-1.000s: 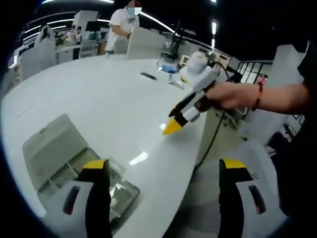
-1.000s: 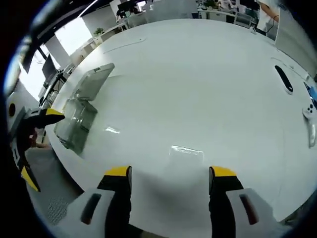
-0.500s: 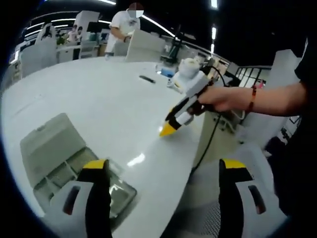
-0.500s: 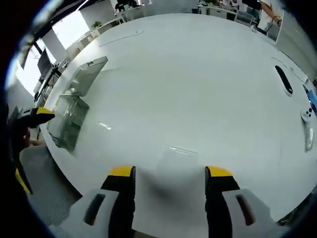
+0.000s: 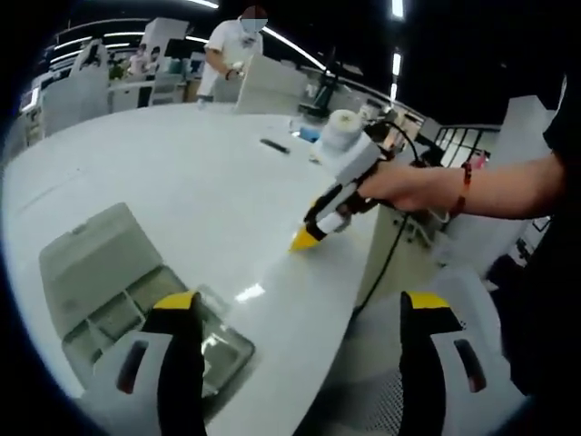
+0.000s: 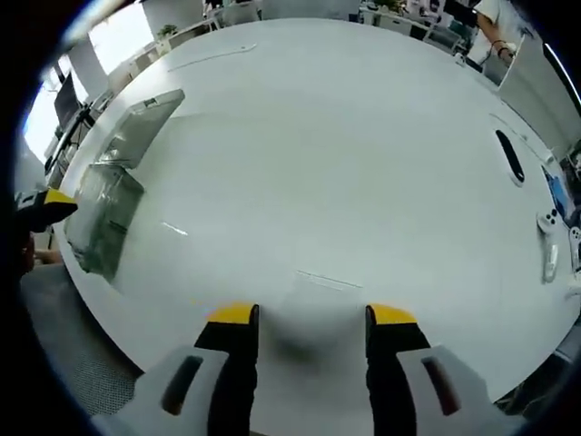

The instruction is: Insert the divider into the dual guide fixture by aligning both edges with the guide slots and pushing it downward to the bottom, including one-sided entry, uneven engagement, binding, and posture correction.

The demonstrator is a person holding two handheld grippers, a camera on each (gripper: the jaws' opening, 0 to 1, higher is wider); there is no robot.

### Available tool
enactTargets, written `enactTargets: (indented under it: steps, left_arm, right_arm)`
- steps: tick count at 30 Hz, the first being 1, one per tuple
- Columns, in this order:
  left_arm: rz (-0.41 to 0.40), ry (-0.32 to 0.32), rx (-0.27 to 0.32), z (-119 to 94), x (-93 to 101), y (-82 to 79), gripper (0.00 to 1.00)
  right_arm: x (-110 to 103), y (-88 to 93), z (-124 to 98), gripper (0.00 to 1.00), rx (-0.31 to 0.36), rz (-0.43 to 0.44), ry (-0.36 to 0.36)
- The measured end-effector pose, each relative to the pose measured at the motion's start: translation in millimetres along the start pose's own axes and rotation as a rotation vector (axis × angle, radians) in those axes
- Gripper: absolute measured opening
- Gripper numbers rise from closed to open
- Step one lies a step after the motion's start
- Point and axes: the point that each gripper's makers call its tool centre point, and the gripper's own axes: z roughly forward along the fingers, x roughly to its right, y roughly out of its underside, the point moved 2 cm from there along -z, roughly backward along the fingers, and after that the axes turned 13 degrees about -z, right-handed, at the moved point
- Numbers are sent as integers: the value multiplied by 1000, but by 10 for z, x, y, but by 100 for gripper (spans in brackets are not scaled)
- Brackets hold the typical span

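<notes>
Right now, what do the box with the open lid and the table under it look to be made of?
The box looks like clear, glossy plastic: you see through its walls and they catch highlights. Its open lid looks frosted, probably the same plastic. The table is smooth, glossy white, likely laminate or painted board; it mirrors the ceiling lights.

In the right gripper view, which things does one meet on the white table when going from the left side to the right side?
Clear open-lid box → thin clear divider sheet lying flat → dark elongated object → white handheld controller at the table's right edge.
</notes>
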Motion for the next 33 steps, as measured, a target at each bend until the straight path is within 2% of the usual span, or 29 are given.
enactTargets:
  steps: [8, 17, 23, 33]
  left_arm:
    - [-13, 11, 11, 4, 29, -14, 89]
    - [-16, -2, 16, -21, 18, -33, 89]
    - [-18, 3, 26, -15, 41, -62, 88]
    - [-46, -8, 57, -12, 35, -110, 87]
  right_arm:
    - [-75, -29, 4, 29, -1, -44, -15]
    - [-57, -23, -11, 28, 20, -20, -26]
    - [-81, -38, -5, 27, 34, -37, -29]
    - [-84, -182, -107, 27, 99, -63, -9]
